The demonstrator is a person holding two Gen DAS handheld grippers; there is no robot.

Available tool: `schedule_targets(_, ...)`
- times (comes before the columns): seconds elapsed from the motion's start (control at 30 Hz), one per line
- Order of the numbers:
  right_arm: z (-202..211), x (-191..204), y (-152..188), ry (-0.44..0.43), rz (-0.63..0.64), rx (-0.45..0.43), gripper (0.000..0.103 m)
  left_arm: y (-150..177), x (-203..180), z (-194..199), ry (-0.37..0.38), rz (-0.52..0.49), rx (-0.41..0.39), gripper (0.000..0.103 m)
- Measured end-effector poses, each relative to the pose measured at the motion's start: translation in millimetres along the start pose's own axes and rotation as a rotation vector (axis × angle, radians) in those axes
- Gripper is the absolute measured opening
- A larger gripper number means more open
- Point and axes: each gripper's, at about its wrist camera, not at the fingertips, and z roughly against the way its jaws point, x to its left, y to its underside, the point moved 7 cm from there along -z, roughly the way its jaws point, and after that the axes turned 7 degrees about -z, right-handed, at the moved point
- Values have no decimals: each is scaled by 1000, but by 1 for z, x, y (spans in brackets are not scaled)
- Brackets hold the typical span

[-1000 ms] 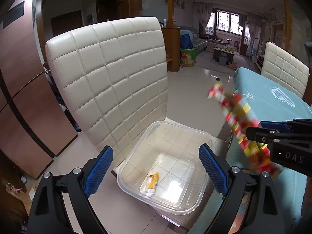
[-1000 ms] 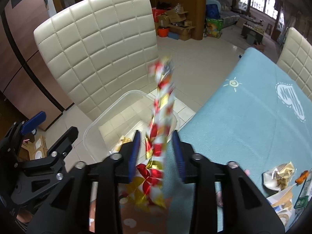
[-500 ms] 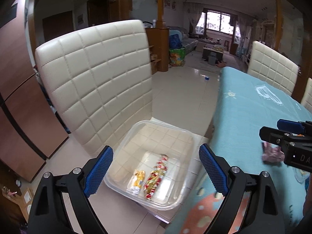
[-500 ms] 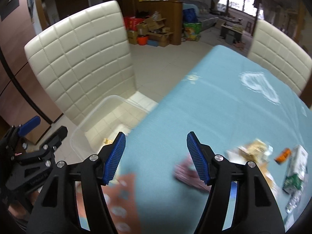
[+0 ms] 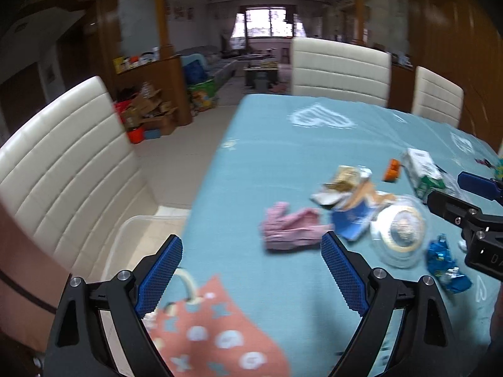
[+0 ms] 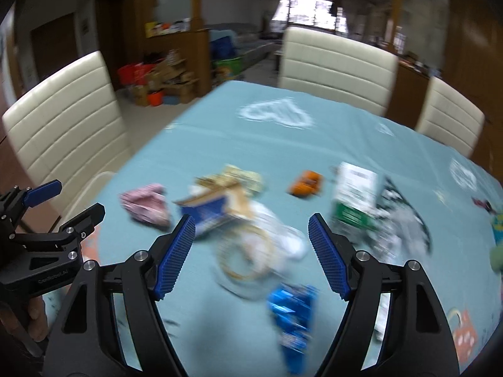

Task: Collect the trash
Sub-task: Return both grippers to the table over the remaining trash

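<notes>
Above scattered trash [image 6: 251, 220], right gripper [image 6: 251, 251] wide, empty

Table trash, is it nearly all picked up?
Not nearly. Done: the red-and-gold wrapper the right gripper held a second ago is gone from its jaws, which have just been opening with nothing between them. In hand: nothing; the left gripper is open and empty too. Left on the table: pink wrapper, blue wrapper, orange piece, green-and-white carton, clear lid.

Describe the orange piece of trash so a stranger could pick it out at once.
Start at the teal tablecloth. Near its middle lies a cluster of wrappers. The orange piece of trash lies at the far edge, just left of the green-and-white carton; it is small, crumpled, and the only orange item there.
</notes>
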Motion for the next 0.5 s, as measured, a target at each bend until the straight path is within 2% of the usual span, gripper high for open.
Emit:
schedule_targets(0.27, 15, -83, 26, 76, -130, 5, 80, -10, -85, 7, 90, -111, -5, 88)
schedule_targets(0.5, 19, -120, 45, 90, -193, 19, 80, -7, -123, 9, 118, -148, 6, 88)
